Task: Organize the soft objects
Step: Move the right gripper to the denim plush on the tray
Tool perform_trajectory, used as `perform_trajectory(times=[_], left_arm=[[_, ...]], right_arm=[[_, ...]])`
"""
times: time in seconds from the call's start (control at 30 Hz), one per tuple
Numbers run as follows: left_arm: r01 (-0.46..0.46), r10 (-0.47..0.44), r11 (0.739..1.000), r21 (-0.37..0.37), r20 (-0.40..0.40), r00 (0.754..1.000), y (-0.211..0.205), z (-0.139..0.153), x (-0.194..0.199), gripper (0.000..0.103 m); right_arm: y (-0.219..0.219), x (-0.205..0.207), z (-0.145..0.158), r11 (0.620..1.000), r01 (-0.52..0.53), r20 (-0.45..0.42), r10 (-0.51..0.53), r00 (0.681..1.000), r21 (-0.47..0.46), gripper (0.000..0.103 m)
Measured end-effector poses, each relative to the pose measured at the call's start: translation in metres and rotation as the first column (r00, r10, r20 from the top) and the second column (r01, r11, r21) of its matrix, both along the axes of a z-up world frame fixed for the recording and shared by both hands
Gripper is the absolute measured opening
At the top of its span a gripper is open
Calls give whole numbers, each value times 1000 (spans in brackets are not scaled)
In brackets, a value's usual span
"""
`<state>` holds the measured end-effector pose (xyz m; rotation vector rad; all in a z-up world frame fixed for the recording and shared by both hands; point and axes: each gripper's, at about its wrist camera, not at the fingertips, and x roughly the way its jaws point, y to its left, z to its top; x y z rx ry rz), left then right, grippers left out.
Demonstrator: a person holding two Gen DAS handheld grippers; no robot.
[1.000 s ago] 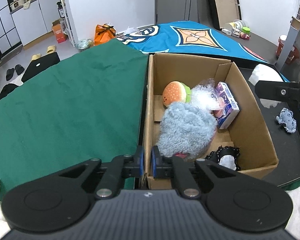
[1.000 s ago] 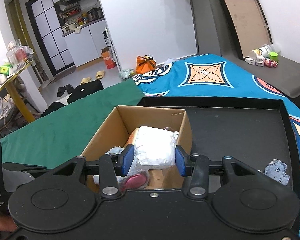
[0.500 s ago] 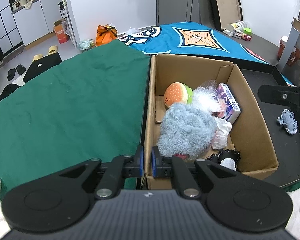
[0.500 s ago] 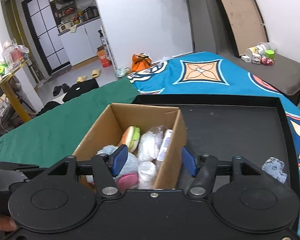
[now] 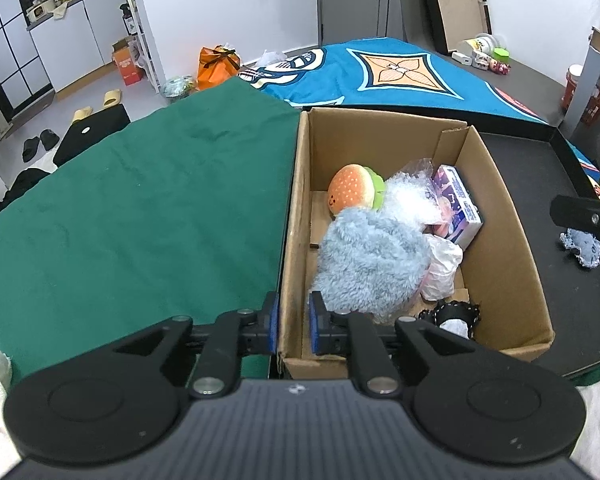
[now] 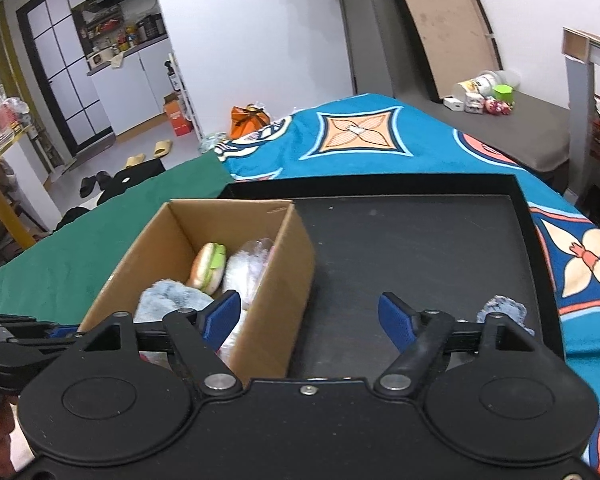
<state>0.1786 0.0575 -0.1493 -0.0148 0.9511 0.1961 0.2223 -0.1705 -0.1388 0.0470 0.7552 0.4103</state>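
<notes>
1. Step in hand, as I read it: drop-off just done, box being steadied. Cardboard box (image 5: 496,216) sits at left end of black tray (image 6: 420,240), w/ green cloth (image 5: 140,208) beside it.
2. Left gripper (image 5: 293,326): jaws straddle box's near-left wall, one pad outside, one inside. Jaws starting to open; gap shows btw pads and cardboard, so grip looks released or nearly so.
3. Right gripper (image 6: 310,316): jaws opening, wide apart, nothing btw them. It hangs over box's right wall, left finger above box interior, right finger over bare tray.
4. Already in box: burger plush (image 5: 352,194), fluffy blue-grey plush (image 5: 372,256), bubble-wrap bundle (image 5: 412,196), small printed carton (image 5: 458,206), white crumpled bag (image 5: 444,264), black lacy piece (image 5: 456,314) at near corner.
5. Left out: small grey-blue soft piece (image 6: 502,306) on tray, right of box, just past right gripper's right finger. Looks like last loose item in view.
6. Next move prob: swing right gripper rightward and down over that piece, keep jaws wide, centre it btw pads, then close. Thin and limp, lying flat, so fingertips need to reach tray surface to catch it.
7. Left gripper should keep box from sliding during drop.
</notes>
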Motion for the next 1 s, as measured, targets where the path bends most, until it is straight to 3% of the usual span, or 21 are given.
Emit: perform_trajectory(times=[0.2, 0.37, 0.47, 1.0], left_arm=[[-2, 2, 1000, 20, -4, 1000, -3, 1, 3, 17], [29, -29, 999, 31, -10, 1000, -11, 1, 5, 41], [44, -43, 998, 42, -12, 999, -17, 2, 7, 49], [47, -43, 994, 96, -41, 998, -32, 2, 17, 61]], right_arm=[[-12, 4, -6, 1000, 24, -12, -24, 1000, -2, 82], [-23, 6, -14, 999, 42, -16, -42, 999, -11, 88], [-31, 8, -19, 998, 58, -26, -58, 998, -13, 90], [-72, 21, -42, 989, 138, -33, -139, 990, -53, 95]])
